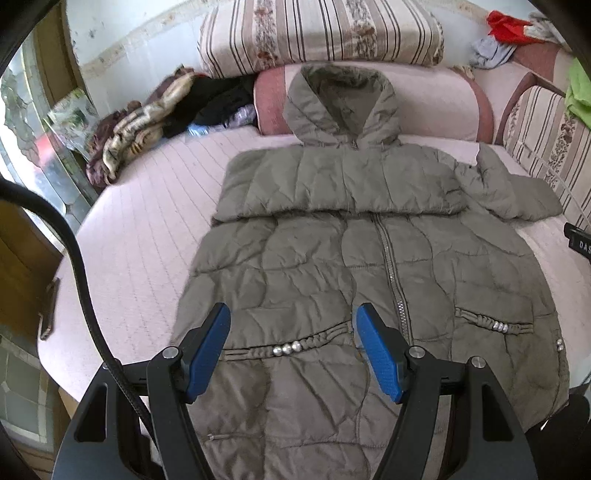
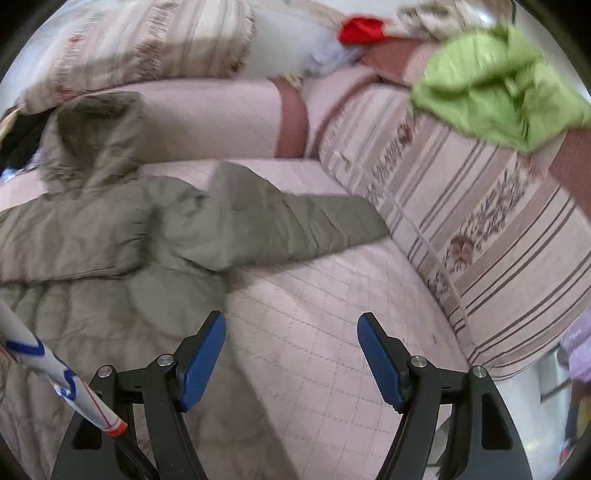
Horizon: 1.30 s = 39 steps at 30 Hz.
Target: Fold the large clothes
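Observation:
A large olive-grey quilted hooded jacket (image 1: 351,266) lies front up on the pink quilted bed (image 1: 147,236), zipper closed, hood toward the pillows. One sleeve is folded across the chest (image 1: 332,184); the other sleeve (image 2: 295,221) stretches out to the right on the bed. My left gripper (image 1: 291,317) is open and empty, above the jacket's lower front by the beaded pocket trim. My right gripper (image 2: 291,325) is open and empty, above bare bed just right of the jacket's side, short of the outstretched sleeve.
Striped cushions (image 1: 321,29) and a pink bolster (image 1: 436,99) line the back; a striped cushion (image 2: 480,229) runs along the right with a green cloth (image 2: 495,81) on top. A blanket and dark clothes (image 1: 166,110) pile at back left. A phone (image 1: 50,314) lies at the bed's left edge.

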{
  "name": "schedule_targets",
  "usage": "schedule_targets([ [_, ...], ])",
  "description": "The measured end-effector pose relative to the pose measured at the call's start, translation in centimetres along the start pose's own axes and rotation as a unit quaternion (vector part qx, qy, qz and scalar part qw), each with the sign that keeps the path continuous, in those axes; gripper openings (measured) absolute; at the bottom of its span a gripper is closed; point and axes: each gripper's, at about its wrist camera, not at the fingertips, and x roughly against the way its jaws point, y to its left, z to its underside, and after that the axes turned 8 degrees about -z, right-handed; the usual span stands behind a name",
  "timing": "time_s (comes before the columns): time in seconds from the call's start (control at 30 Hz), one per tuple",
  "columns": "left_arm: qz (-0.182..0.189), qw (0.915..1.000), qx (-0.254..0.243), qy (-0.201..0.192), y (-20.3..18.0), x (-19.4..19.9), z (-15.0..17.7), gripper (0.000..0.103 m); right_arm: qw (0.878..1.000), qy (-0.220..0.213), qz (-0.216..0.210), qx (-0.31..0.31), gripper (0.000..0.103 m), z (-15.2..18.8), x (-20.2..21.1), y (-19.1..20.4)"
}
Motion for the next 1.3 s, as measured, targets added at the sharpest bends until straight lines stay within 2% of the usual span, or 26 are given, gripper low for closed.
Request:
schedule_targets([
  [0.1, 0.019, 0.9995, 0.010, 0.022, -0.3, -1.7, -0.3, 0.070, 0.997, 0.029, -0.025, -0.061, 0.077, -0.9, -4.1, -4.0],
  [0.2, 0.031, 0.9988, 0.022, 0.030, -0.4, -2.9, -0.3, 0.070, 0.988, 0.045, -0.061, -0.131, 0.066, -1.7, -8.0, -7.9],
  [0.3, 0.035, 0.9987, 0.022, 0.029, -0.8, -4.1, -0.5, 0.070, 0.966, 0.058, -0.119, -0.221, 0.065, -2.5, -13.0, -12.5],
  [0.37, 0.026, 0.9991, 0.014, 0.029, -1.2, -4.8, -0.6, 0.070, 0.952, 0.066, -0.142, -0.263, 0.064, -3.0, -15.4, -14.3],
  [0.4, 0.025, 0.9991, 0.011, 0.031, -1.4, -5.1, -0.7, 0.070, 0.940, 0.071, -0.158, -0.293, 0.064, -3.3, -17.2, -15.6],
  [0.53, 0.035, 0.9983, 0.016, 0.045, -1.4, -6.3, -0.9, 0.070, 0.915, 0.075, -0.170, -0.358, 0.064, -4.6, -21.3, -18.1],
  [0.6, 0.034, 0.9981, 0.021, 0.046, -1.2, -6.8, -0.9, 0.070, 0.911, 0.065, -0.167, -0.372, 0.064, -5.5, -22.3, -18.7],
  [0.83, 0.009, 0.9975, 0.038, 0.058, -0.6, -8.5, -1.3, 0.070, 0.913, 0.059, -0.137, -0.381, 0.063, -9.0, -25.0, -19.2],
  [0.87, 0.009, 0.9972, 0.041, 0.061, -0.5, -8.7, -1.3, 0.070, 0.915, 0.061, -0.125, -0.380, 0.060, -9.3, -25.3, -19.2],
  [0.93, 0.006, 0.9969, 0.043, 0.065, -0.4, -9.0, -1.2, 0.070, 0.917, 0.070, -0.104, -0.378, 0.036, -10.1, -26.0, -19.6],
  [0.97, 0.005, 0.9969, 0.044, 0.065, -0.4, -9.0, -1.2, 0.070, 0.917, 0.072, -0.102, -0.379, 0.031, -10.4, -26.1, -19.8],
  [1.0, 0.003, 0.9970, 0.043, 0.064, -0.4, -9.0, -1.1, 0.070, 0.917, 0.074, -0.103, -0.378, 0.019, -10.8, -26.2, -19.9],
  [1.03, 0.001, 0.9971, 0.043, 0.063, -0.3, -9.0, -1.1, 0.070, 0.918, 0.078, -0.106, -0.375, 0.014, -11.2, -26.0, -20.0],
  [1.13, -0.004, 0.9974, 0.044, 0.057, -0.1, -8.7, -1.0, 0.070, 0.925, 0.066, -0.105, -0.360, 0.009, -12.7, -24.5, -20.2],
  [1.3, -0.012, 0.9978, 0.046, 0.046, 0.7, -8.2, -0.5, 0.070, 0.948, 0.026, -0.102, -0.302, 0.008, -15.3, -19.0, -18.6],
])
